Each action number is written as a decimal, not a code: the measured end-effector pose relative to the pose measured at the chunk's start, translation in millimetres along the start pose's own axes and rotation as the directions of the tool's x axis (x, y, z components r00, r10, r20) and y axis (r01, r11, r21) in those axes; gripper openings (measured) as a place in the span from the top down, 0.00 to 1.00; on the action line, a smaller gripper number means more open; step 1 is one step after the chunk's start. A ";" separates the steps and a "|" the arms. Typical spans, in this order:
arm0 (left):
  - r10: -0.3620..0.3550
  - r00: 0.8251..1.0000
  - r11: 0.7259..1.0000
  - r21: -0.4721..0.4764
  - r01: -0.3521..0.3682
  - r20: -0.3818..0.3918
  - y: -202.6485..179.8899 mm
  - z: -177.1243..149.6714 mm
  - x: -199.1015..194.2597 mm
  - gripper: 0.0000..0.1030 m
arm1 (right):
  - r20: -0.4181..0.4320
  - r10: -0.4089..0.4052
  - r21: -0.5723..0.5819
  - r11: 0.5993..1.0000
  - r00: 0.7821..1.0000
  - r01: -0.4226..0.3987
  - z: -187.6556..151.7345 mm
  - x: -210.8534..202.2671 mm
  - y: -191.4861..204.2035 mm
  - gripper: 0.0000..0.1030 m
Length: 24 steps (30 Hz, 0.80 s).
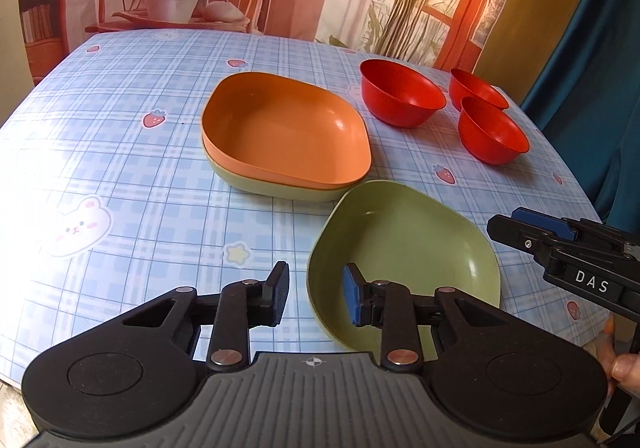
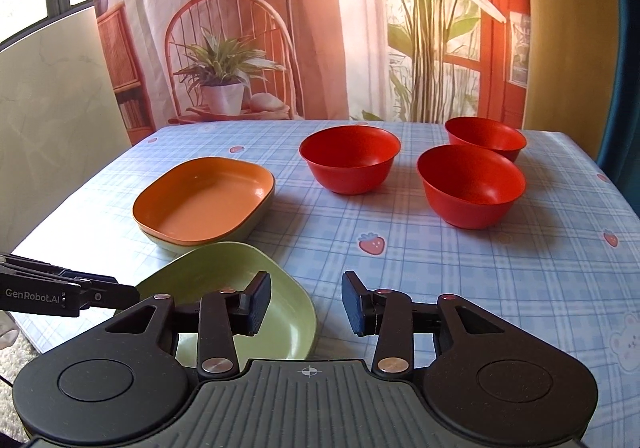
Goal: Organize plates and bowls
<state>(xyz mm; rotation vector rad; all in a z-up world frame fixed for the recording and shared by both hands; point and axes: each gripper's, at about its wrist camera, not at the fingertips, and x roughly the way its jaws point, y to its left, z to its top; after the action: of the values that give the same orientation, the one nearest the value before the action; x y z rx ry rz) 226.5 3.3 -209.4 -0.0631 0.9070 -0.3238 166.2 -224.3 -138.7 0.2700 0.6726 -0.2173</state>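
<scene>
The blue checked tablecloth (image 1: pixel 120 151) with strawberry and bear prints covers the table and carries everything. Largest on it is the stack at the centre of the left wrist view: an orange rounded-square plastic plate (image 1: pixel 286 129) nested in a green plate of the same shape (image 1: pixel 248 183). At five o'clock from the stack lies a loose green rounded-square plastic plate (image 1: pixel 404 248), its far corner just beside the stack's near edge; I cannot tell whether they touch. Three red round plastic bowls stand unstacked at two o'clock: the largest-looking one (image 2: pixel 350 159), a nearer one (image 2: pixel 472 187) and a far one (image 2: pixel 486 137).

The left gripper (image 1: pixel 316 296) has its fingers apart, straddling the loose green plate's near rim, one pad outside and one over the plate. The right gripper (image 2: pixel 306 304) is also spread, holding nothing, at the plate's three o'clock side.

Risks, as I judge them: a shallow pinch on the thin sloped rim could let the smooth plate slip or tip when lifted; a low lift could knock the stack askew; the two grippers are near enough to collide.
</scene>
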 end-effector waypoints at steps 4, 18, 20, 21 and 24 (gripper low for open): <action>0.000 1.000 1.000 -0.014 -0.001 -0.017 -0.6 -5.0 2.9 0.79 | -0.031 -0.002 0.030 1.000 1.000 0.003 -9.9 -1.4 -6.8 0.64; -0.018 1.000 0.998 -0.058 0.017 -0.011 3.8 -14.3 2.7 0.88 | -0.157 0.102 0.128 0.988 0.982 -0.082 -27.4 12.9 -12.0 0.68; -0.025 1.000 0.998 -0.058 0.024 -0.012 3.5 -15.3 3.1 0.88 | -0.163 0.116 0.123 0.988 0.980 -0.096 -27.5 13.9 -9.7 0.72; -0.025 1.000 0.998 -0.056 0.024 -0.010 3.5 -16.3 2.3 0.88 | -0.165 0.118 0.121 0.988 0.979 -0.098 -27.6 14.1 -9.0 0.73; -0.020 1.000 0.999 -0.046 0.020 -0.004 2.7 -17.4 1.3 0.88 | -0.165 0.113 0.106 0.990 0.980 -0.097 -27.8 15.4 -6.1 0.74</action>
<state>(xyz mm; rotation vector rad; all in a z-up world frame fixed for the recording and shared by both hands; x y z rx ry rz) 214.4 6.8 -221.7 -0.1139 0.9190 -0.3220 160.0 -223.0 -170.4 0.4201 0.8166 -0.1265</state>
